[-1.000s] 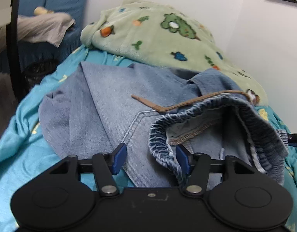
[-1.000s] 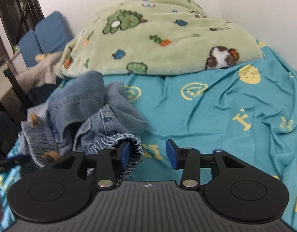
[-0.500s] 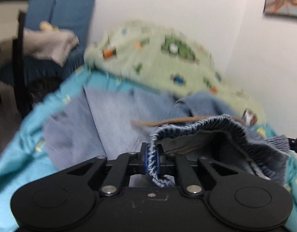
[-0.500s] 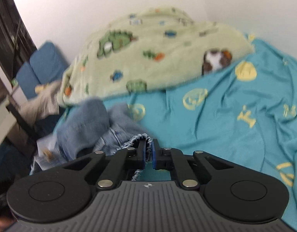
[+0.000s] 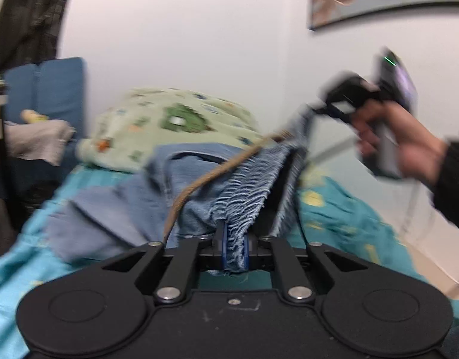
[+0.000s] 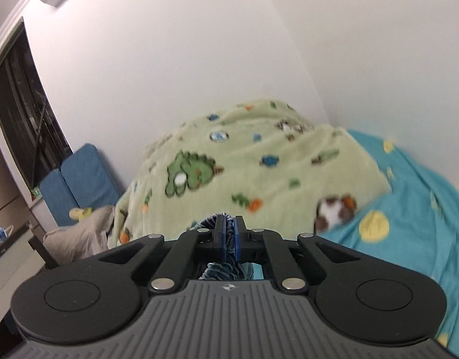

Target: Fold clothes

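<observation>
— Both claws were clenched on what?
— Your left claw (image 5: 233, 252) pinched the ribbed waistband of the denim garment (image 5: 181, 188); your right claw (image 6: 228, 235) gripped the same waistband farther along.
— Where was the garment?
— Waistband stretched between your claws above the teal bed sheet (image 5: 334, 212), the rest draped before the green blanket (image 6: 259, 167).

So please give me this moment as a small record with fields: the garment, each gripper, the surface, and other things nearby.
garment: denim jeans, elastic waistband lifted, legs on the bed
left gripper: shut on the waistband
right gripper: shut on the waistband, raised higher
surface: teal bedsheet
nearby: green cartoon blanket behind the jeans; blue chair at left
image quality: motion blur
</observation>
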{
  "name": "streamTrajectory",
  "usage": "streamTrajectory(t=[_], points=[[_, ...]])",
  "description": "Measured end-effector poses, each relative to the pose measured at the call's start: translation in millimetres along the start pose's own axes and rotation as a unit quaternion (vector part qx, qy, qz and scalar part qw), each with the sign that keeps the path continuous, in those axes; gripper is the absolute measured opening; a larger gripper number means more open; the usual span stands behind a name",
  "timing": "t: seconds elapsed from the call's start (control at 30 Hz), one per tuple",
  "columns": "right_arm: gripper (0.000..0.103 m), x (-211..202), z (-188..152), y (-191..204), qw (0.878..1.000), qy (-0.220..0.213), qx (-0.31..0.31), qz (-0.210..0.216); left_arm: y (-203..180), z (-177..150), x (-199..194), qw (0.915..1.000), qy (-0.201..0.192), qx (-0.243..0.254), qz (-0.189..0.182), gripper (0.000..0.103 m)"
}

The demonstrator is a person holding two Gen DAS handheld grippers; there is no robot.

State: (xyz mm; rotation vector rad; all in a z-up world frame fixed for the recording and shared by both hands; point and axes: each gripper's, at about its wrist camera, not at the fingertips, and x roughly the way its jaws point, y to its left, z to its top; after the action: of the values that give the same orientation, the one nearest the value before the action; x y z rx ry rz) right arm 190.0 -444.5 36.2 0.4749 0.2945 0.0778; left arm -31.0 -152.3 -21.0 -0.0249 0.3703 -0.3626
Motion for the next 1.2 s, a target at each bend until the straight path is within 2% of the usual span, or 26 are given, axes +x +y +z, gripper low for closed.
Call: streamTrajectory(t=[0.13, 0.2, 0.3, 0.4, 0.47, 0.5, 0.57, 0.67, 0.7, 0.73, 0.8, 0.83, 0.93, 1.07, 1.2], points=[[0.004, 17.1, 34.0, -28.0, 1.000, -0.014, -0.015, 0.001, -49.8, -1.5, 47.3, 0.9987, 0.006, 0.012, -0.049, 0.008], [0.004, 33.5, 43.8, -50.5, 1.000, -0.016, -0.021, -0.013, -69.4, -3.0, 80.0, 0.9973, 0.011, 0.019, -0.070, 0.008], [0.004, 64.6, 50.4, -90.7, 0.999, -0.009, -0.032, -0.040, -92.8, -16.4, 138.2, 0.9940, 0.038, 0.020, -0.101, 0.008], [0.004, 101.8, 38.0, -136.7, 0.996, 0.011, -0.051, -0.072, -104.0, -40.4, 195.0, 0.9888, 0.084, 0.022, -0.122, 0.008], [0.004, 124.4, 17.8, -165.4, 0.992, 0.033, -0.063, -0.101, -106.0, -57.1, 225.0, 0.9844, 0.114, 0.013, -0.133, 0.008], [0.004, 132.6, 7.2, -179.0, 0.991, 0.041, -0.063, -0.113, -105.5, -64.0, 235.6, 0.9827, 0.124, 0.009, -0.137, 0.008], [0.004, 146.7, -13.6, -205.4, 0.987, 0.055, -0.058, -0.136, -99.6, -70.0, 244.6, 0.9833, 0.117, 0.002, -0.140, 0.009], [0.005, 149.0, -24.8, -224.6, 0.987, 0.060, -0.033, -0.144, -90.0, -64.4, 248.0, 0.9808, 0.119, 0.001, -0.155, 0.011], [0.008, 149.0, -27.7, -230.1, 0.987, 0.060, -0.024, -0.146, -86.4, -61.2, 245.4, 0.9803, 0.121, 0.000, -0.156, 0.015], [0.013, 146.0, -27.3, -230.0, 0.987, 0.060, -0.023, -0.150, -85.6, -58.8, 235.8, 0.9799, 0.119, -0.002, -0.160, 0.022], [0.034, 136.6, -23.0, -223.9, 0.985, 0.058, -0.030, -0.161, -82.8, -51.5, 219.1, 0.9794, 0.114, 0.005, -0.167, 0.033], [0.037, 129.8, -21.1, -219.4, 0.984, 0.057, -0.036, -0.163, -81.1, -46.8, 211.6, 0.9792, 0.110, 0.014, -0.170, 0.040], [0.039, 107.4, -18.2, -197.4, 0.979, 0.059, -0.070, -0.181, -79.1, -33.1, 184.5, 0.9767, 0.105, 0.036, -0.184, 0.045], [0.040, 69.1, -16.8, -155.3, 0.975, 0.056, -0.113, -0.185, -60.6, -12.1, 137.0, 0.9746, 0.096, 0.037, -0.199, 0.050], [0.041, 27.2, -21.0, -106.4, 0.979, 0.048, -0.122, -0.155, -28.2, 6.0, 93.9, 0.9808, 0.087, 0.030, -0.172, 0.052]])
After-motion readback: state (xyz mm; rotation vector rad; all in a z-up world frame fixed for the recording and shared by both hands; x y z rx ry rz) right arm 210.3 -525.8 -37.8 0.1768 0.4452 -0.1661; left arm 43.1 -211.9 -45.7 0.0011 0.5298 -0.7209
